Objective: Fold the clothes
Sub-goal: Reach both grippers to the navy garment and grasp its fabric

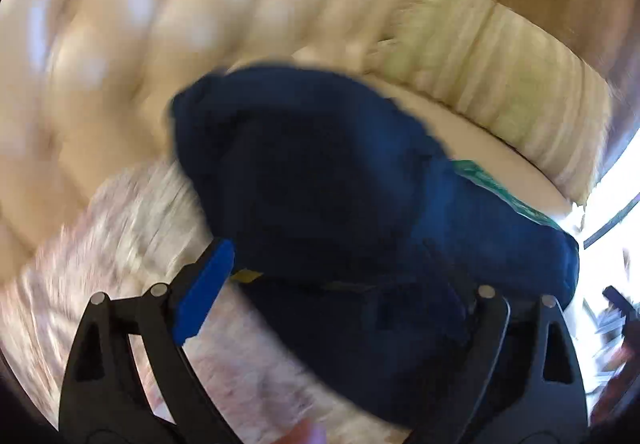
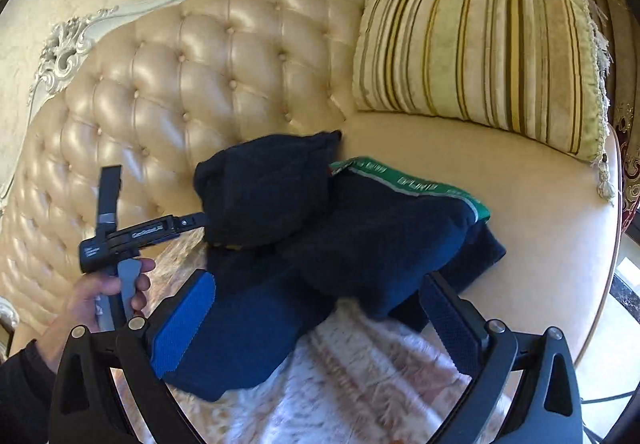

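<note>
- Right claw (image 2: 316, 328): jaws spread wide, blue pad at about 8 o'clock in its own view and the other at 4 o'clock. The navy garment (image 2: 340, 244) sits between them, but nothing is pinched. It's just straddling the near edge of the cloth.
- Left claw (image 1: 332, 308): one blue pad shows at 8 o'clock, the other is buried under dark fabric. The jaws stand well apart. From the right view its tip pokes into a raised lump of the garment near 10 o'clock, so it may be carrying a flap, but honestly I can't tell if it's clamped or just under it.
- The garment is half bundled on the sofa seat (image 2: 540, 180), partly over a pale patterned throw (image 2: 360, 376), with a green printed waistband (image 2: 400, 178) peeking out toward 1 o'clock. Looks like mid-fold, nowhere near tidy.
- Further out: tufted sofa back (image 2: 192, 76) at 11 o'clock, striped cushion (image 2: 480, 48) at 1 o'clock.
- What could go sideways:
  - the lifted flap slides off the left claw, since thick knit bunches and the grip looks iffy
  - the left view is heavily blurred, so that hand seems to be moving fast and could flop the fold crooked
  - the right claw could grab the throw along with the garment and drag it
</note>
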`<state>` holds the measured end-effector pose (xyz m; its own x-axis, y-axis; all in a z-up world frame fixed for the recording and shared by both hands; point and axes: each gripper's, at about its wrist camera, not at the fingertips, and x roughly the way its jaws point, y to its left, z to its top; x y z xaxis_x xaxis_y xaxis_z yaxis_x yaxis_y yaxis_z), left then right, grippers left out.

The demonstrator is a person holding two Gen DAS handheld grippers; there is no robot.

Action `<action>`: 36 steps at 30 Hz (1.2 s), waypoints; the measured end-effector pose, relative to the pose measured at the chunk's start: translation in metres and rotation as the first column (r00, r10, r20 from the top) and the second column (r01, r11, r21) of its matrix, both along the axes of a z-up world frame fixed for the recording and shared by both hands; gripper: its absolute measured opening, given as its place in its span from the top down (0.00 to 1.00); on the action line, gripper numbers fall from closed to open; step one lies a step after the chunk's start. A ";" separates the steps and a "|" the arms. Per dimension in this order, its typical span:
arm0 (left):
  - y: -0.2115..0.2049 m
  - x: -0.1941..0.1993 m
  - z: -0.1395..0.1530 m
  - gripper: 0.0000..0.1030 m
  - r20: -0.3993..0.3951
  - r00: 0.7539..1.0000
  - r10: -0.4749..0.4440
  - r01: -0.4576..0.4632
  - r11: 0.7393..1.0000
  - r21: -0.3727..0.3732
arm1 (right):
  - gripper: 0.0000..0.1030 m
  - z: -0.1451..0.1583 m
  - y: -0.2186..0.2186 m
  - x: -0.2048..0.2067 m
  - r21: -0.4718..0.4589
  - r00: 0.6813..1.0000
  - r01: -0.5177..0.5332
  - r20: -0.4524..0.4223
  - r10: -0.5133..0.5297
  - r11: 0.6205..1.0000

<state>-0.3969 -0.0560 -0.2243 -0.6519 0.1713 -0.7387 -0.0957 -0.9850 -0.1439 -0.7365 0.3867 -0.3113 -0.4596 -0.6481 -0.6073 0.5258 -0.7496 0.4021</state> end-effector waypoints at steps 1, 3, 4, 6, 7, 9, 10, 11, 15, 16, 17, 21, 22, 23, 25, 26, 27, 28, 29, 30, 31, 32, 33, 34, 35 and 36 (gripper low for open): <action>0.020 0.000 0.000 0.10 -0.018 0.999 -0.035 0.034 0.998 -0.052 | 0.00 -0.003 0.001 -0.003 -0.008 1.000 0.013 -0.002 -0.013 1.000; 0.057 0.000 0.000 0.12 -0.046 0.993 -0.105 0.096 0.983 -0.157 | 0.00 -0.006 0.003 -0.006 -0.018 1.000 0.026 -0.005 -0.026 1.000; 0.070 -0.001 -0.003 0.14 -0.055 0.990 -0.133 0.119 0.970 -0.210 | 0.00 -0.007 0.004 -0.007 -0.021 1.000 0.027 -0.007 -0.027 0.999; 0.097 -0.004 -0.016 0.14 -0.031 0.979 -0.200 0.178 0.924 -0.338 | 0.00 -0.009 0.005 -0.006 -0.016 1.000 0.022 -0.017 -0.022 1.000; 0.109 -0.005 -0.023 0.14 -0.011 0.973 -0.230 0.207 0.893 -0.399 | 0.00 -0.010 0.005 -0.005 -0.009 1.000 0.016 -0.023 -0.016 1.000; 0.121 -0.007 -0.034 0.18 0.011 0.963 -0.268 0.241 0.846 -0.476 | 0.00 -0.010 0.006 -0.003 -0.003 0.999 0.010 -0.035 -0.010 1.000; 0.124 -0.009 -0.040 0.20 0.022 0.960 -0.280 0.255 0.835 -0.488 | 0.00 -0.010 0.006 -0.002 -0.004 0.999 0.010 -0.041 -0.010 1.000; 0.127 -0.012 -0.044 0.20 0.035 0.957 -0.290 0.268 0.825 -0.498 | 0.00 -0.010 0.007 -0.002 -0.004 0.999 0.010 -0.047 -0.010 1.000; 0.132 -0.030 -0.058 0.19 0.094 0.957 -0.275 0.284 0.817 -0.503 | 0.00 -0.009 0.010 -0.001 -0.007 0.998 0.009 -0.066 -0.010 1.000; 0.130 -0.034 -0.057 0.21 0.094 0.961 -0.259 0.271 0.827 -0.492 | 0.00 -0.009 0.010 -0.001 -0.008 0.998 0.008 -0.067 -0.009 1.000; 0.127 -0.037 -0.055 0.29 0.095 0.965 -0.243 0.258 0.837 -0.482 | 0.00 -0.010 0.009 -0.002 -0.007 0.998 0.008 -0.069 -0.008 1.000; 0.113 -0.035 -0.033 0.60 0.056 0.979 -0.197 0.202 0.881 -0.428 | 0.00 -0.012 0.012 -0.003 -0.018 0.998 0.011 -0.055 -0.012 1.000; 0.106 -0.030 -0.022 0.60 0.034 0.981 -0.191 0.188 0.894 -0.406 | 0.00 -0.012 0.014 -0.003 -0.024 0.999 0.012 -0.051 -0.013 1.000; 0.097 -0.025 -0.008 0.60 0.008 0.983 -0.184 0.174 0.913 -0.369 | 0.00 -0.011 0.016 -0.003 -0.035 0.999 0.012 -0.049 -0.013 0.999; 0.073 -0.013 0.025 0.60 -0.041 0.987 -0.154 0.137 0.953 -0.270 | 0.00 -0.009 0.018 -0.003 -0.048 0.999 0.007 -0.049 -0.010 0.999; 0.057 -0.009 0.041 0.60 -0.057 0.990 -0.127 0.112 0.969 -0.221 | 0.00 -0.007 0.018 -0.003 -0.055 0.999 0.003 -0.049 -0.006 0.998; 0.043 -0.004 0.055 0.60 -0.069 0.992 -0.102 0.089 0.981 -0.171 | 0.00 -0.005 0.018 -0.004 -0.061 0.999 -0.001 -0.049 -0.002 0.998; 0.030 0.000 0.066 0.60 -0.076 0.994 -0.081 0.071 0.990 -0.123 | 0.00 -0.002 0.014 -0.005 -0.058 0.999 -0.011 -0.051 0.008 0.998; 0.017 0.005 0.075 0.60 -0.080 0.995 -0.062 0.056 0.995 -0.082 | 0.00 0.003 0.009 -0.006 -0.048 0.998 -0.019 -0.064 0.016 0.999; 0.005 0.010 0.081 0.60 -0.083 0.995 -0.049 0.045 0.997 -0.059 | 0.00 0.007 0.005 -0.005 -0.045 0.996 -0.034 -0.079 0.031 0.998; -0.008 0.016 0.087 0.60 -0.086 0.996 -0.036 0.033 0.999 -0.036 | 0.00 0.012 0.000 -0.005 -0.041 0.995 -0.050 -0.094 0.046 0.998; -0.020 0.021 0.093 0.60 -0.088 0.996 -0.023 0.022 1.000 -0.012 | 0.00 0.016 -0.008 -0.005 -0.031 0.993 -0.070 -0.097 0.067 0.997; -0.032 0.027 0.099 0.60 -0.090 0.996 -0.010 0.011 1.000 0.011 | 0.00 0.019 -0.015 -0.005 -0.022 0.991 -0.084 -0.105 0.081 0.996; -0.044 0.032 0.105 0.60 -0.092 0.996 0.003 0.000 0.999 0.034 | 0.00 0.023 -0.021 -0.005 -0.013 0.989 -0.098 -0.113 0.096 0.995; -0.056 0.037 0.111 0.60 -0.093 0.996 0.017 -0.011 0.998 0.057 | 0.00 0.027 -0.030 -0.004 -0.014 0.985 -0.127 -0.123 0.124 0.992; -0.067 0.043 0.116 0.60 -0.095 0.995 0.025 -0.018 0.997 0.076 | 0.00 0.030 -0.040 -0.005 -0.009 0.980 -0.156 -0.123 0.154 0.988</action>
